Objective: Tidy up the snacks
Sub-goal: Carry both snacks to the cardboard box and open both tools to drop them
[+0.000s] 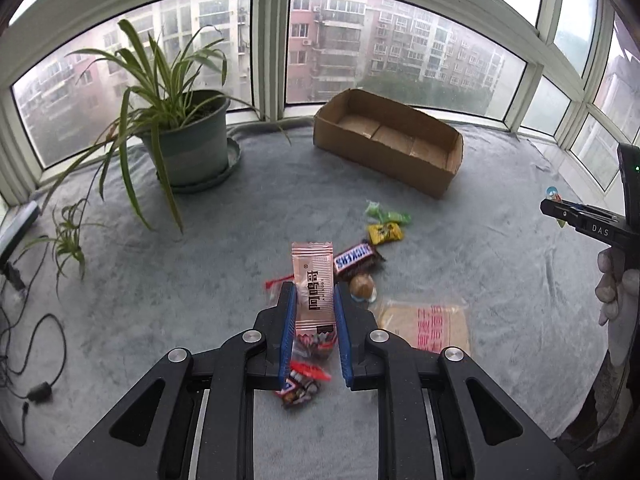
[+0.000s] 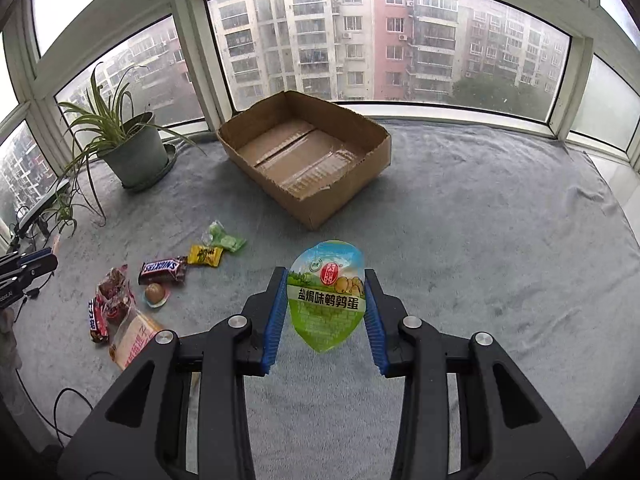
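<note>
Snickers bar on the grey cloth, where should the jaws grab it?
Grip the Snickers bar across its narrow width, at the middle, coming straight down from above. It lies flat on the grey cloth, so only its long edges offer a hold. The round brown snack sits close beside it, so stay off that end.

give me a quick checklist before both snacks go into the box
1. Left gripper shut on the pink sachet: ok.
2. Right gripper shut on the green egg pack: ok.
3. Cardboard box open on top, nothing inside: ok.
4. Way from both grippers to the box free of things: ok.
5. Sachet held near its lower end, so it may swing: cannot tell.
6. Snickers bar and yellow candy left on the cloth: not ok.
</note>
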Action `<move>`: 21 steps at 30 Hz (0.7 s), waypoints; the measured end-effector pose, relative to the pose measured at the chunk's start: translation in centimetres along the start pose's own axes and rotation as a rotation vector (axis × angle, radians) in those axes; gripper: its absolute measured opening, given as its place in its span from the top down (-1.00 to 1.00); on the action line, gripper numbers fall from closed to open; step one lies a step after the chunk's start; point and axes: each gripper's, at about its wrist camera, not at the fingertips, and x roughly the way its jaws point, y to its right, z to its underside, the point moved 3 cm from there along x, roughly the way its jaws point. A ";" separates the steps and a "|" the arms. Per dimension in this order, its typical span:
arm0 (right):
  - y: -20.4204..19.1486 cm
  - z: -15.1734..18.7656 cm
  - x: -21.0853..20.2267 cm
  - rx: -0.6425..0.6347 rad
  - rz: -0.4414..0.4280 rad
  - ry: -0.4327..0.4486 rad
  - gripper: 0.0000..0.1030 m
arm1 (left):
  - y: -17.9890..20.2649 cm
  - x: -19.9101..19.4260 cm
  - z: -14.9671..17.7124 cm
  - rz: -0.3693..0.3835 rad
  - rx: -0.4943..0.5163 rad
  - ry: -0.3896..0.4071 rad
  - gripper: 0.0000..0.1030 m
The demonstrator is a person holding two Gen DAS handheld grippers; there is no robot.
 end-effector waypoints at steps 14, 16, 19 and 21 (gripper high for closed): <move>0.5 -7.0 6.1 0.013 -0.034 0.010 0.27 | 3.6 6.2 -9.9 0.058 -0.039 0.118 0.67; 0.6 -7.7 7.1 0.014 -0.038 0.004 0.27 | 4.2 7.4 -10.7 0.072 -0.039 0.119 0.67; 0.8 -8.7 8.7 0.016 -0.043 -0.008 0.27 | 5.4 9.3 -11.7 0.092 -0.035 0.107 0.67; 1.0 -9.2 9.9 0.024 -0.049 -0.016 0.27 | 6.1 10.5 -12.4 0.099 -0.027 0.102 0.67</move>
